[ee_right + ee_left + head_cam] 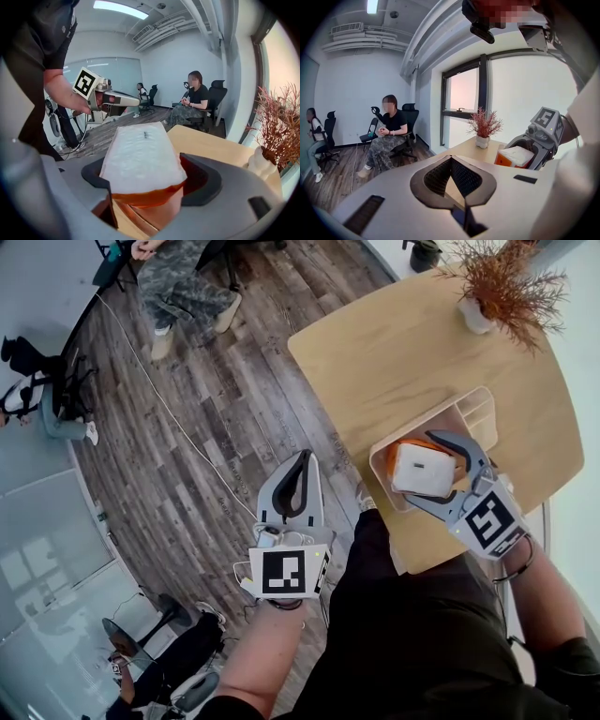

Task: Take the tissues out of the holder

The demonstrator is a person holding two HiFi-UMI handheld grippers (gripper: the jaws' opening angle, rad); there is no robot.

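My right gripper [424, 468] has its jaws clamped on the tissue pack [143, 154], with the holder [475, 412] directly beneath them on the bench [394, 352]. The jaws of my left gripper [300, 460] are pressed together, empty, out over the floor [225, 427].

tissues [422, 470] at holder [478, 404]; plant [502, 287] behind (on table [394, 352])

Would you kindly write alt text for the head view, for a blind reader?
Seen from above, the right hand-held gripper grips a white-and-orange tissue pack at the near end of a cream holder on a wooden table. The left hand-held gripper, shut and empty, hangs over the wood floor; a potted plant stands farther back.
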